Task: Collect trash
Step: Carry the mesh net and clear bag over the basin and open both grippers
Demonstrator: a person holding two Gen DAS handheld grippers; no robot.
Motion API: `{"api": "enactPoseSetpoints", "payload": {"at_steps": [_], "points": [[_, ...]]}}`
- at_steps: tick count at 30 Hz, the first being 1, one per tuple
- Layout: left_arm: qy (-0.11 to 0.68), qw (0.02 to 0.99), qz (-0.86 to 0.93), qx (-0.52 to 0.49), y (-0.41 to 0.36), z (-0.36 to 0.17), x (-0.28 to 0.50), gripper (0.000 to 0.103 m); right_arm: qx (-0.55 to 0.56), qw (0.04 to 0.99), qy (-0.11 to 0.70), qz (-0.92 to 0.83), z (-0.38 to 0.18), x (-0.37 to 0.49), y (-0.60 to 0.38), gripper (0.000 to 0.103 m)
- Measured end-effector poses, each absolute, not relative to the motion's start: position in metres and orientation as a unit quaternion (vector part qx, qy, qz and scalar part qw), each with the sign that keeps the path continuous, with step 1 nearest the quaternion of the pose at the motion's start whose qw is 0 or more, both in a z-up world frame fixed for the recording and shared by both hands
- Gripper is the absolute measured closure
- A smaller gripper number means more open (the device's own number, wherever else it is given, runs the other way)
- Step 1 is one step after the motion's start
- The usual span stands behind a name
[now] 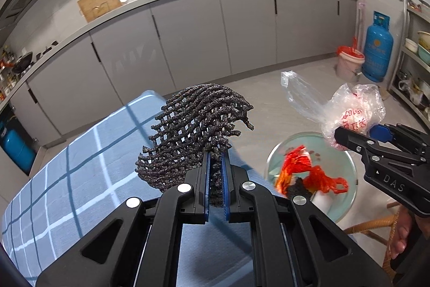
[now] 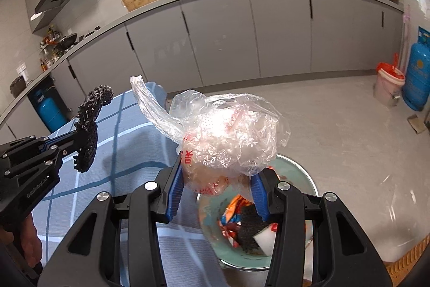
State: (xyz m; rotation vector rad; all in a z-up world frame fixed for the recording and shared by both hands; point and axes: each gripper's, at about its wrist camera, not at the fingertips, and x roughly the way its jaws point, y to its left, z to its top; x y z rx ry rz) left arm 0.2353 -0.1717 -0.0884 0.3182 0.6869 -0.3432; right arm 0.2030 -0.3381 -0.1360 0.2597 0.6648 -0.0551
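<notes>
Carrying trash: left hand-held gripper (image 1: 216,179) clamped on black mesh scrap (image 1: 196,131), right hand-held gripper (image 2: 217,188) clamped on crumpled plastic bag (image 2: 228,141), near basin (image 2: 303,174); loose bag could slip, missing basin.

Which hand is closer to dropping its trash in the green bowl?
Probably the right gripper: its crumpled plastic bag hangs right above the bowl; the left's black mesh is over the checked cloth.
</notes>
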Motion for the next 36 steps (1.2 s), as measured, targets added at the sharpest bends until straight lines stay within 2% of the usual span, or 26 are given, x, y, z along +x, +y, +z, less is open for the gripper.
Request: {"api": "enactPoseSetpoints", "payload": {"at_steps": [19,36], "points": [[0.336,0.896,-0.233,0.172,-0.235,-0.106,0.229,0.094,0.144,0.93,0.331,-0.071,-0.145,0.197,-0.387,0.057],[0.345,0.88,-0.278,0.17,-0.258,-0.125,0.227,0.093,0.156,0.92,0.352,-0.077,-0.168,0.208,-0.4,0.055]]}}
